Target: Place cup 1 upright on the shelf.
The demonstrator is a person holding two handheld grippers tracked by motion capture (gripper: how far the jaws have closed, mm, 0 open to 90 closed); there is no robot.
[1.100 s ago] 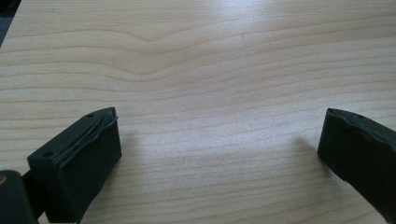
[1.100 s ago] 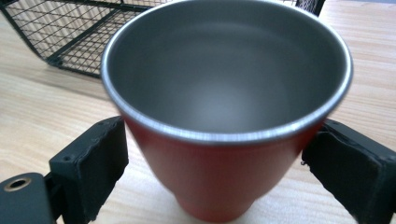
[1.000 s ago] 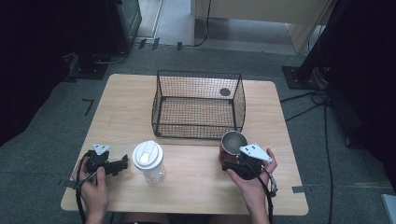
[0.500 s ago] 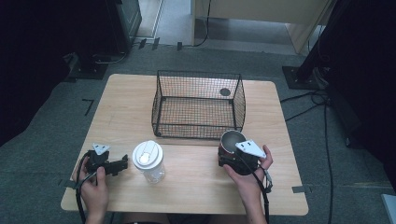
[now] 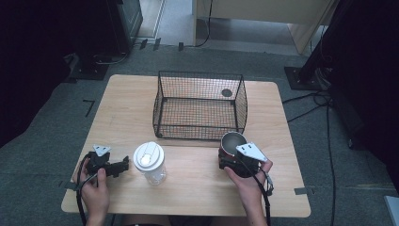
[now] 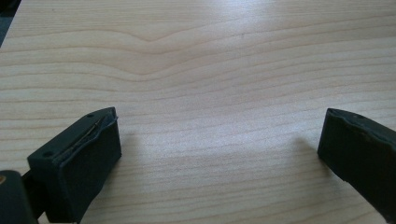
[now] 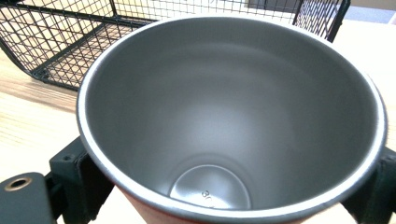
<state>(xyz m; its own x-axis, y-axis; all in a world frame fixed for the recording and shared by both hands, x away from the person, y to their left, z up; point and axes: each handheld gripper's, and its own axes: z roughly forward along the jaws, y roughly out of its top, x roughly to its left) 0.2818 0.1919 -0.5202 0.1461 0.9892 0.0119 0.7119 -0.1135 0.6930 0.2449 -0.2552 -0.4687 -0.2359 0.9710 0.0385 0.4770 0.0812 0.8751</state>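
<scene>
A metal cup (image 5: 233, 141) with a red outside and an empty grey inside (image 7: 229, 107) stands on the table just in front of the wire basket. My right gripper (image 5: 231, 154) holds it from the near side, one black jaw on each flank of the cup (image 7: 224, 186). These jaws have just been closing on the cup and now press against it. A clear plastic cup with a white lid (image 5: 149, 162) stands at the front left. My left gripper (image 5: 123, 165) lies to its left, pointing at it, open over bare wood (image 6: 219, 154).
A black wire basket (image 5: 200, 106) stands at the middle back of the wooden table (image 5: 127, 108), with a dark round spot (image 5: 227, 92) at its far right corner. Dark floor and cables surround the table.
My right hand has shifted slightly to the left with the metal cup between its jaws. The left hand and the lidded cup have stayed put.
</scene>
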